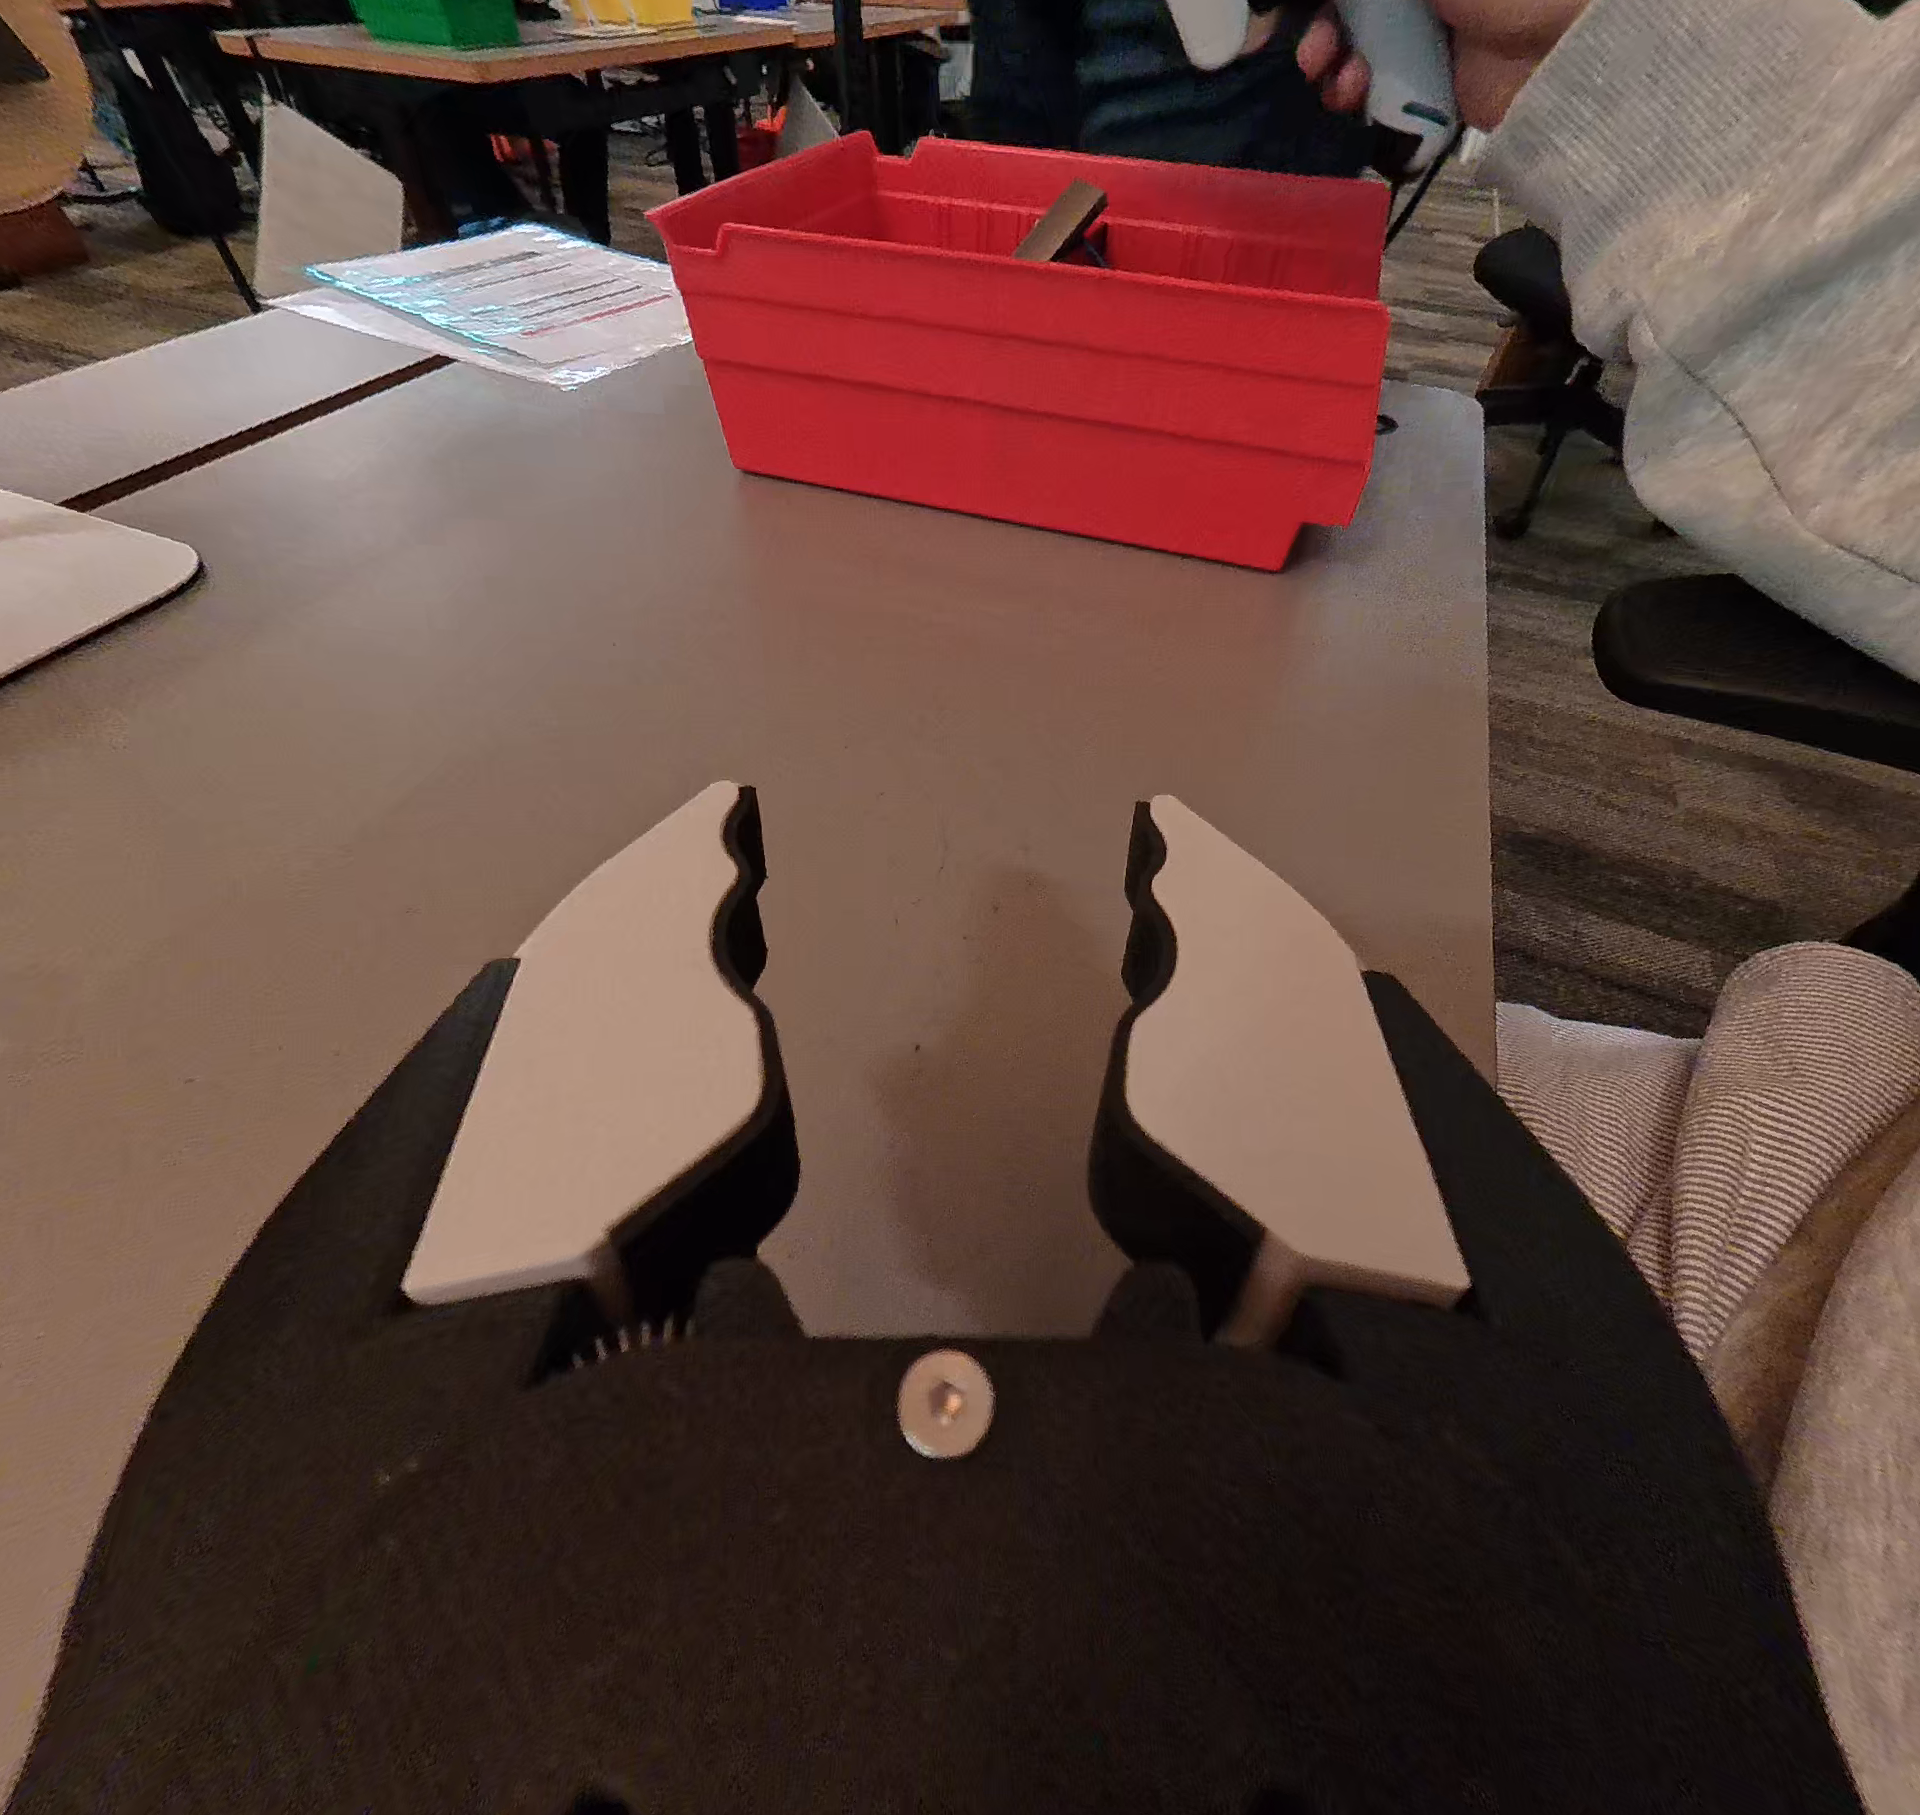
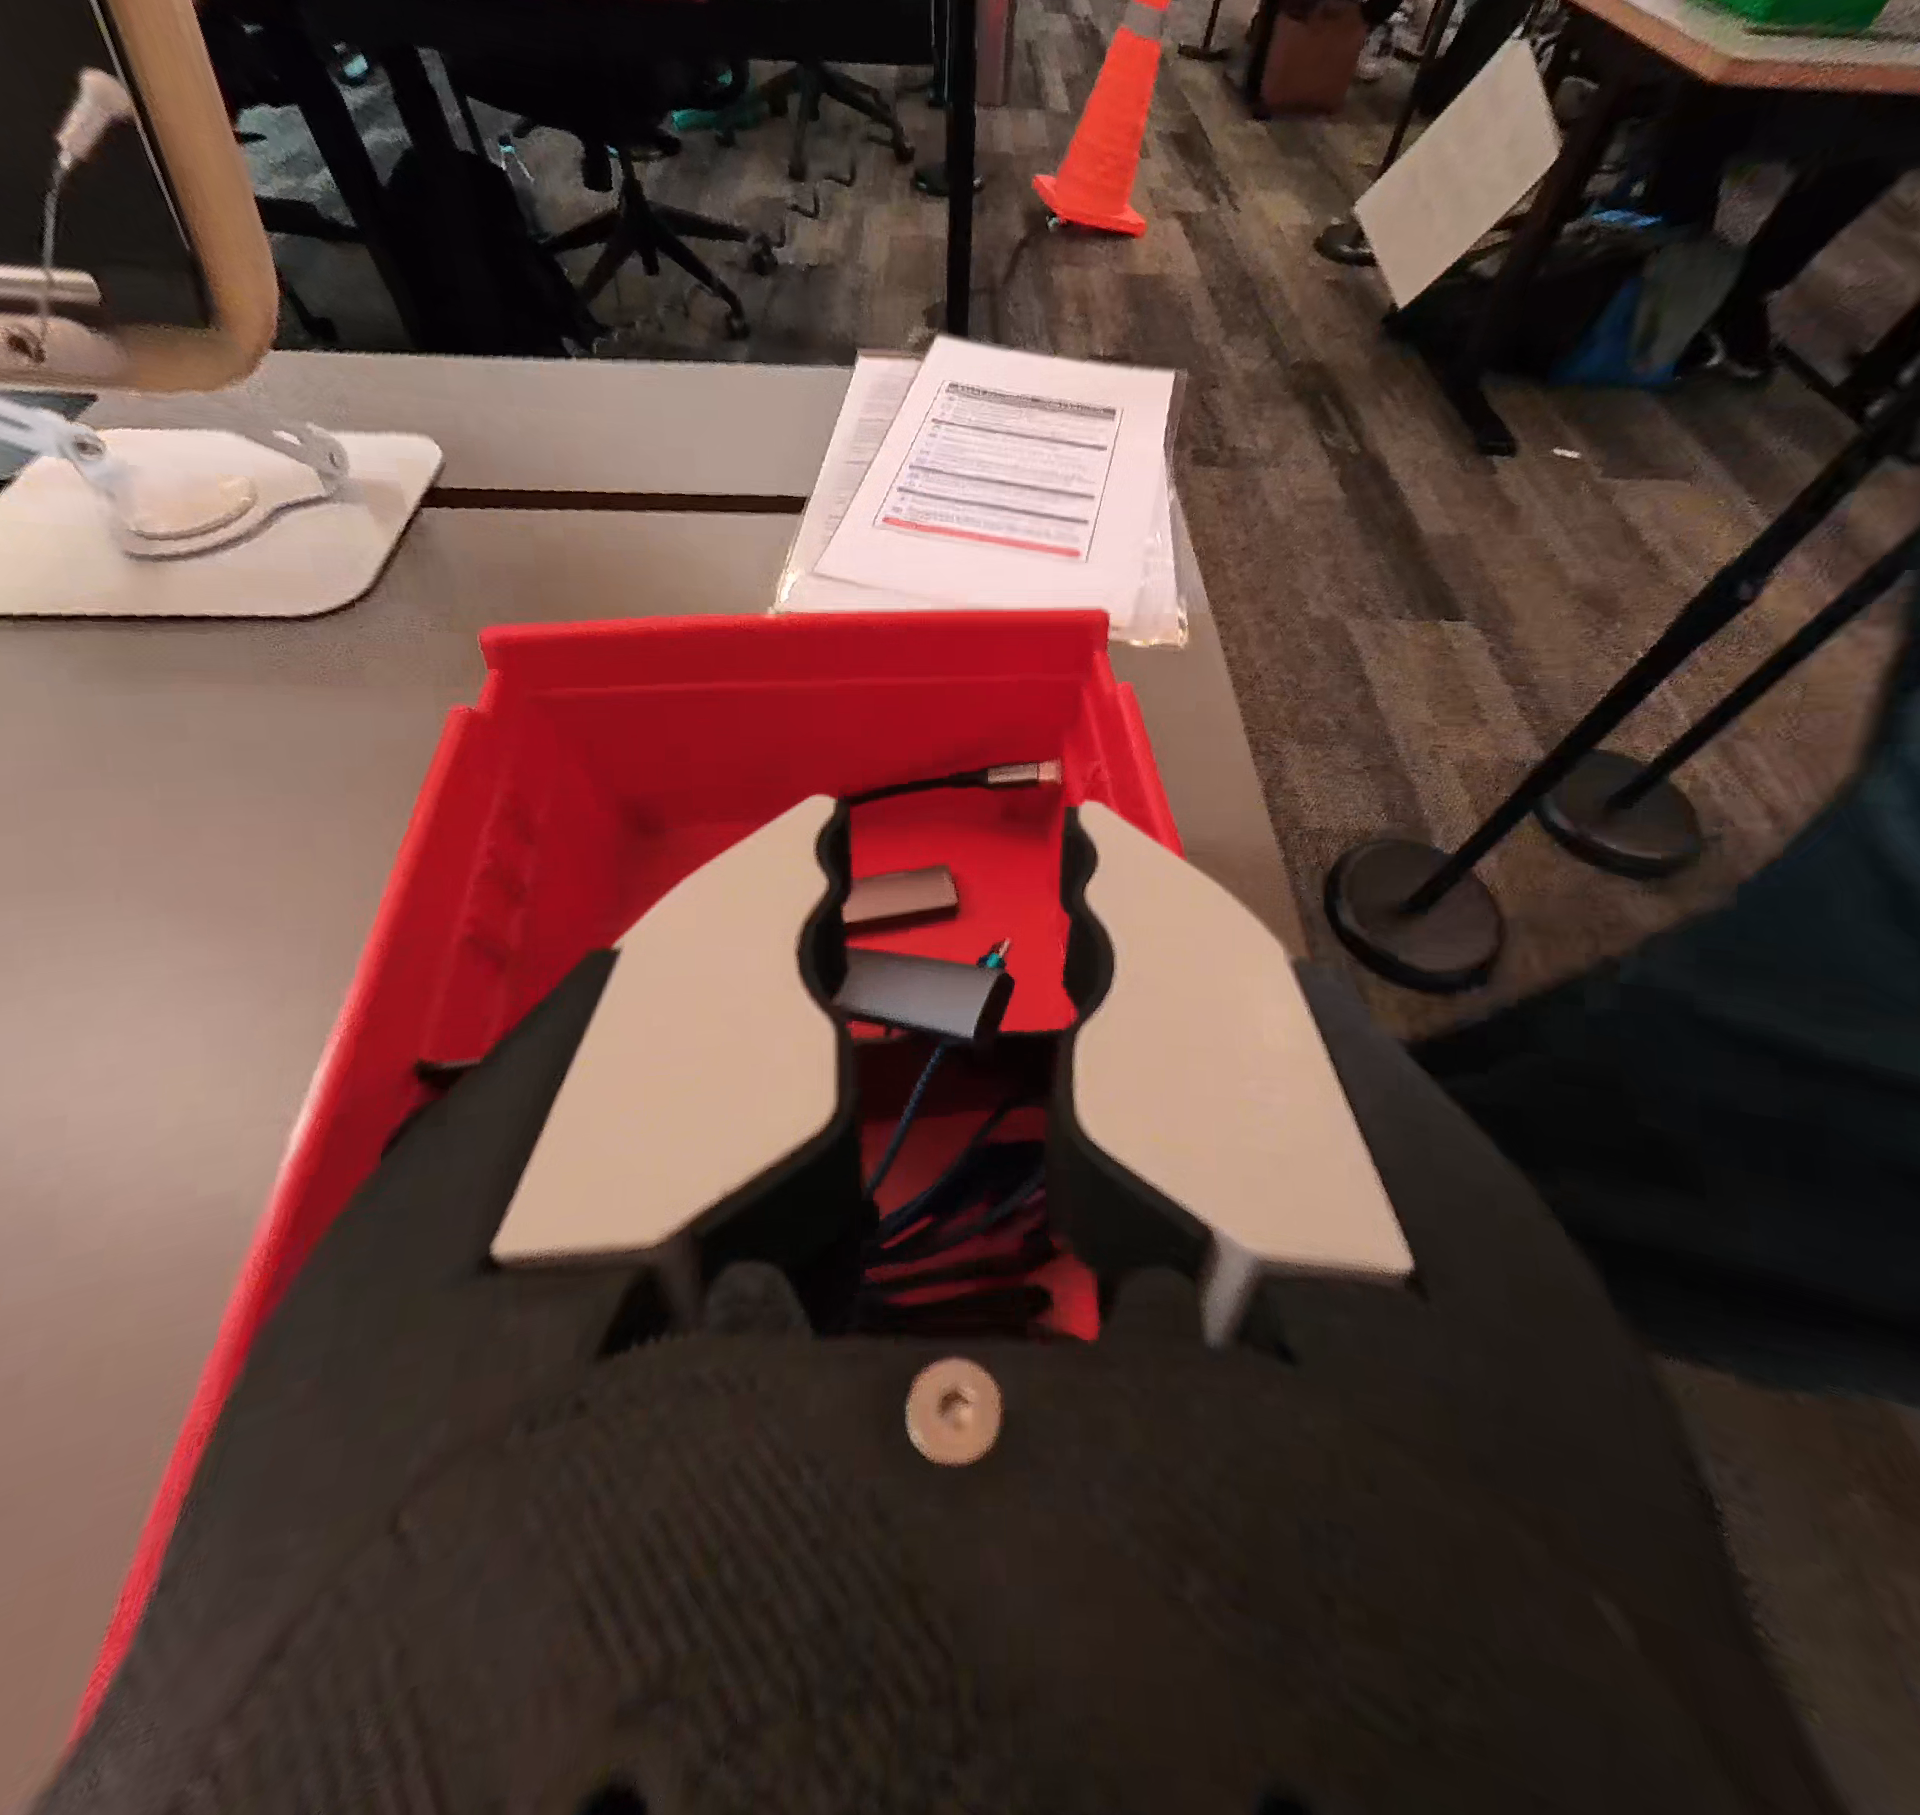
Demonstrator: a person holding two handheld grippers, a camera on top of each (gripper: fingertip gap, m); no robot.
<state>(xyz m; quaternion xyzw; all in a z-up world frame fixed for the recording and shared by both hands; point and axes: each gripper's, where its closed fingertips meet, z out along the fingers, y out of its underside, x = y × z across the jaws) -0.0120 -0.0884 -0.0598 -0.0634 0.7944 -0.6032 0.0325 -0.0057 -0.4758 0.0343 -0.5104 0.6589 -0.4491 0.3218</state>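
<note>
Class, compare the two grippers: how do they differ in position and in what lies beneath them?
The left gripper hangs low over bare table, short of the red bin. The right gripper hangs above the bin, over grey adapters and cables. Both are open and empty.

A grey desk [image 1: 520,674] carries a red bin [image 1: 1029,415] ahead of the left hand-held gripper [image 1: 945,809], sleeved papers [image 1: 499,300] beyond to its left, and a white monitor base [image 2: 208,529].
</note>
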